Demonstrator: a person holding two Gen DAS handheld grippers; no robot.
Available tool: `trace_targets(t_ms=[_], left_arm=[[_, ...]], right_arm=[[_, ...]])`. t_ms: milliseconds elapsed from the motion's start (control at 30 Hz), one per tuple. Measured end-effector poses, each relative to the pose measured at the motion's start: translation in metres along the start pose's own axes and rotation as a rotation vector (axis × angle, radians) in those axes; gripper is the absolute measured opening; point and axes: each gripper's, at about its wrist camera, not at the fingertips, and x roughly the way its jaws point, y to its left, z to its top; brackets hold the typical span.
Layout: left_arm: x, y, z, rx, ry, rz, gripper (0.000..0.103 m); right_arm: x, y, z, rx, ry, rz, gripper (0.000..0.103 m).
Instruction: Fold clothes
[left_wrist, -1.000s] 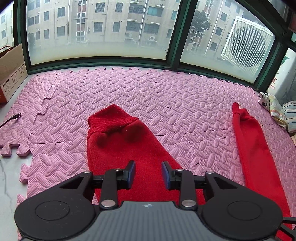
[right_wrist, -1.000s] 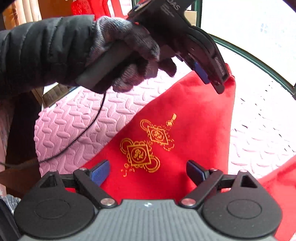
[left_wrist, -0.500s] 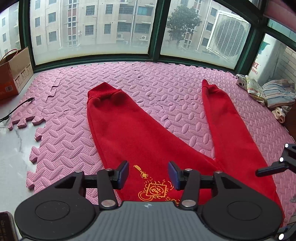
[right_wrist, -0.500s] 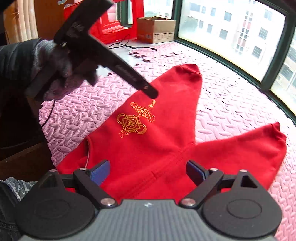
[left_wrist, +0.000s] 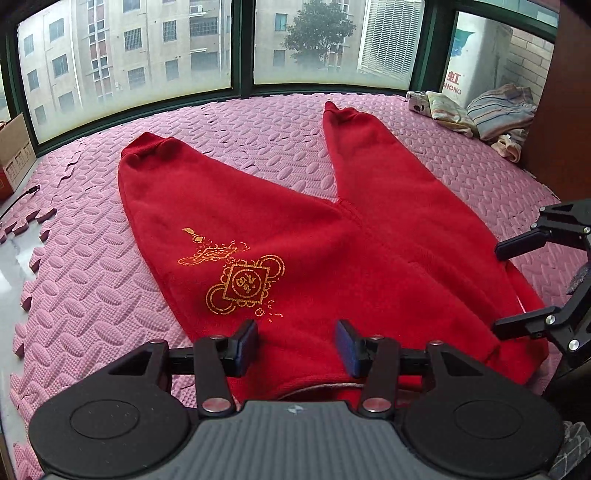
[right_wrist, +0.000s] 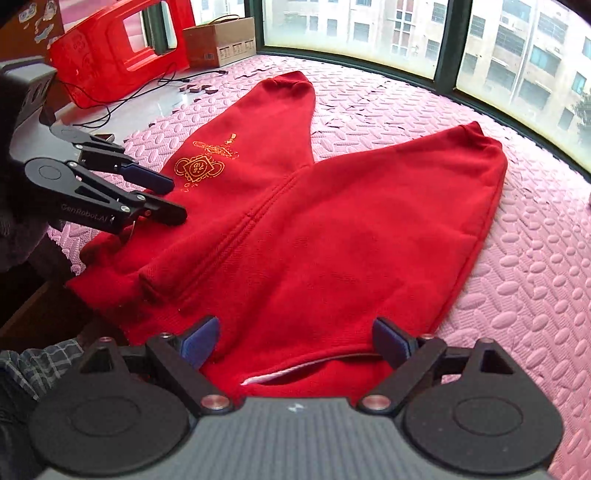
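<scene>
Red trousers (left_wrist: 332, 240) with a gold knot print (left_wrist: 243, 284) lie flat on the pink foam mat (left_wrist: 92, 295), legs spread away from me, waistband nearest me. They also show in the right wrist view (right_wrist: 332, 221). My left gripper (left_wrist: 295, 347) is open and empty over the waistband's left part; it also shows in the right wrist view (right_wrist: 162, 199). My right gripper (right_wrist: 295, 341) is open and empty over the waistband's right part; it also shows at the right edge of the left wrist view (left_wrist: 502, 291).
Folded striped clothes (left_wrist: 480, 114) lie at the far right of the mat. A cardboard box (right_wrist: 221, 37), a red plastic stool (right_wrist: 110, 55) and cables (right_wrist: 122, 103) sit on the floor to the left. Windows (left_wrist: 147, 55) bound the far side.
Both grippers have drawn back from over the legs to the waistband end. The trousers now lie spread flat with both legs in view. Both grippers stay open.
</scene>
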Motion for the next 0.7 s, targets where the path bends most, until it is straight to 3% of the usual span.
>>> trace_targets(t_ms=[167, 333, 433, 700], left_arm=[[-0.002, 0.003, -0.001, -0.014, 0.003, 0.0, 0.051], [-0.003, 0.004, -0.001, -0.026, 0.004, 0.0, 0.051], [-0.006, 0.006, 0.002, -0.046, 0.013, -0.01, 0.051], [-0.022, -0.016, 0.029, -0.023, -0.071, -0.072, 0.051]], right_arm=[[-0.018, -0.008, 0.003, 0.035, -0.058, 0.025, 0.092], [-0.002, -0.016, -0.008, 0.083, -0.004, 0.059, 0.092], [-0.01, -0.02, -0.006, 0.091, -0.019, 0.074, 0.092], [-0.005, -0.046, 0.018, 0.106, -0.06, 0.022, 0.09]])
